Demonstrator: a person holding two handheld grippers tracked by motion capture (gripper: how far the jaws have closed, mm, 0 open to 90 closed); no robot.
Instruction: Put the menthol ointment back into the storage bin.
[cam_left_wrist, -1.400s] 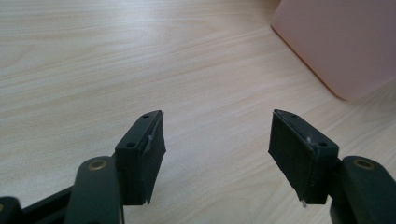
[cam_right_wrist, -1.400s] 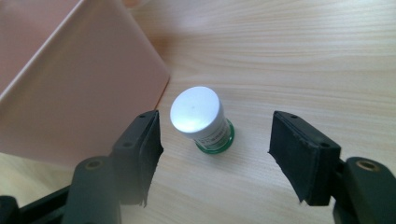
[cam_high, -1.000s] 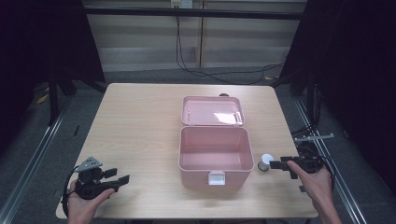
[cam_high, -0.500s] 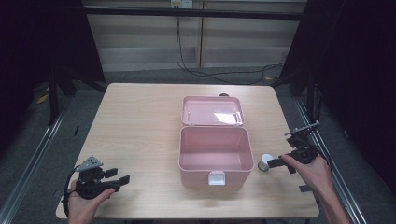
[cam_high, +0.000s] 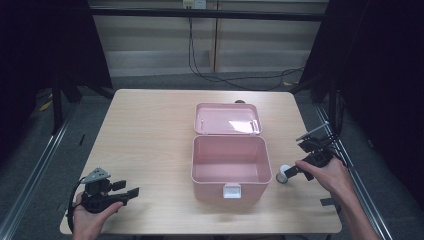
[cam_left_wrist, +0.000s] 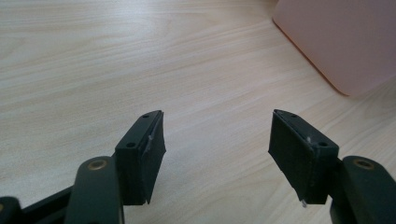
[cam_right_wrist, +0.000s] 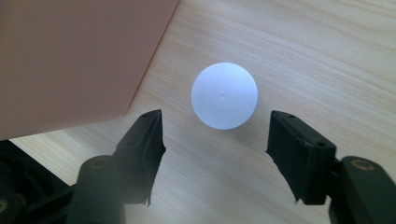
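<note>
An open box (cam_high: 232, 167) sits mid-table (cam_high: 150, 130), its lid (cam_high: 228, 119) lying behind it. A small round-capped object (cam_high: 284, 173) stands just right of the box's front corner. The left gripper (cam_high: 131, 193) lies well left of the box, the right gripper (cam_high: 290, 173) beside the object.

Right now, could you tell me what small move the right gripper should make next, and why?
Probably ease the right gripper forward until its jaws flank the white cap, then close. The cap stands on the table just ahead of the open jaws, untouched, beside the open pink box.

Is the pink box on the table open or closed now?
Open. The pink box has its lid folded back flat behind it, and the high view looks straight into its bare pink inside.
</note>
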